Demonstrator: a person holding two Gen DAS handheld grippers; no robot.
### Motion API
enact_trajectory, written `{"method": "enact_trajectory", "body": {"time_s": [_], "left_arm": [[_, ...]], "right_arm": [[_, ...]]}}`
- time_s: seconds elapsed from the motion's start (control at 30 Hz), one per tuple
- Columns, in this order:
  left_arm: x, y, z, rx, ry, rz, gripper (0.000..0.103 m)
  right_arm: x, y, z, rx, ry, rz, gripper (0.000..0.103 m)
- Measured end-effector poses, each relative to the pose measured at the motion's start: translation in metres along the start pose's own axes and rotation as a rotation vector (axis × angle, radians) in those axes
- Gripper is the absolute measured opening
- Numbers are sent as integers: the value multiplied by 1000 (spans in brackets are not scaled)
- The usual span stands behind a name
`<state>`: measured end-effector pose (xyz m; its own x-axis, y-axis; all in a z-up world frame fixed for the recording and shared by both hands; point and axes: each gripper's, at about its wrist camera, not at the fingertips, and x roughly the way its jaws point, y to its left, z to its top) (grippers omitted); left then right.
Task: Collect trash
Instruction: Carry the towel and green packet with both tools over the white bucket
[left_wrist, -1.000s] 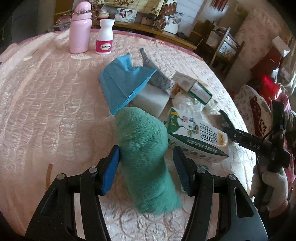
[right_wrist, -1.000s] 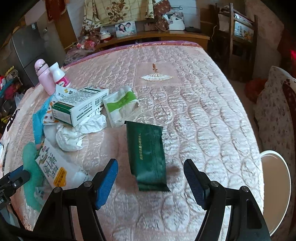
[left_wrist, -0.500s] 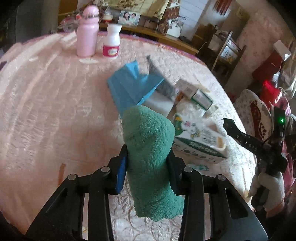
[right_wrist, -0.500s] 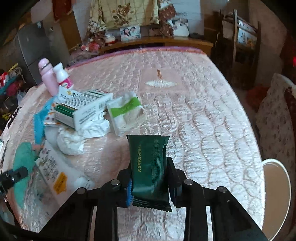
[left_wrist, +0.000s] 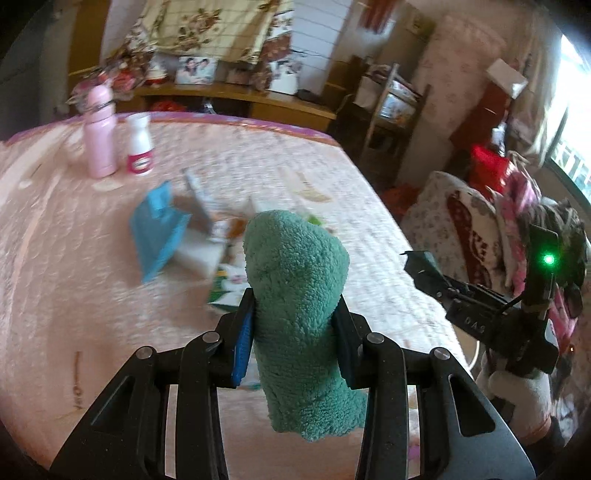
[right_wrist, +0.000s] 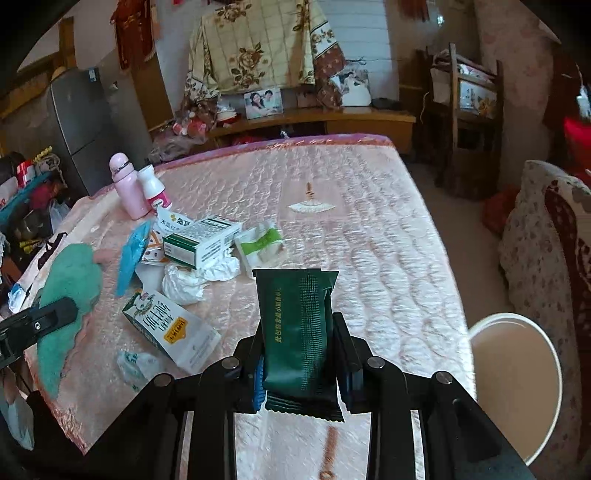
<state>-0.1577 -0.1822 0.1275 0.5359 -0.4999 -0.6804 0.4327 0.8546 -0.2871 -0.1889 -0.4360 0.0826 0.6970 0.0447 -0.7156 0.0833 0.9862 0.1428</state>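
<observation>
You've got a pink quilted mattress (right_wrist: 369, 229) filling the frame, a wooden shelf (right_wrist: 314, 118) along the top and a white bin (right_wrist: 517, 384) at lower right. Boxes and crumpled tissue (right_wrist: 184, 280) lie left of centre. Your right hand-held gripper (right_wrist: 301, 373) is clamped on a dark green glossy packet (right_wrist: 295, 332), bottom centre. Your left hand-held gripper (left_wrist: 295, 354) squeezes a fuzzy teal cloth (left_wrist: 299, 295), lower centre.
</observation>
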Motion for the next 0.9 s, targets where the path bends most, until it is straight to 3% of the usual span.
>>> {"method": "enact_trajectory", "body": {"time_s": [0.33, 0.9], "left_arm": [[25, -66, 0, 84, 31, -60, 36], [81, -175, -5, 258, 76, -94, 36]], "right_arm": [[-35, -42, -17, 49, -33, -39, 29], [-69, -141, -52, 186, -42, -155, 29]]}}
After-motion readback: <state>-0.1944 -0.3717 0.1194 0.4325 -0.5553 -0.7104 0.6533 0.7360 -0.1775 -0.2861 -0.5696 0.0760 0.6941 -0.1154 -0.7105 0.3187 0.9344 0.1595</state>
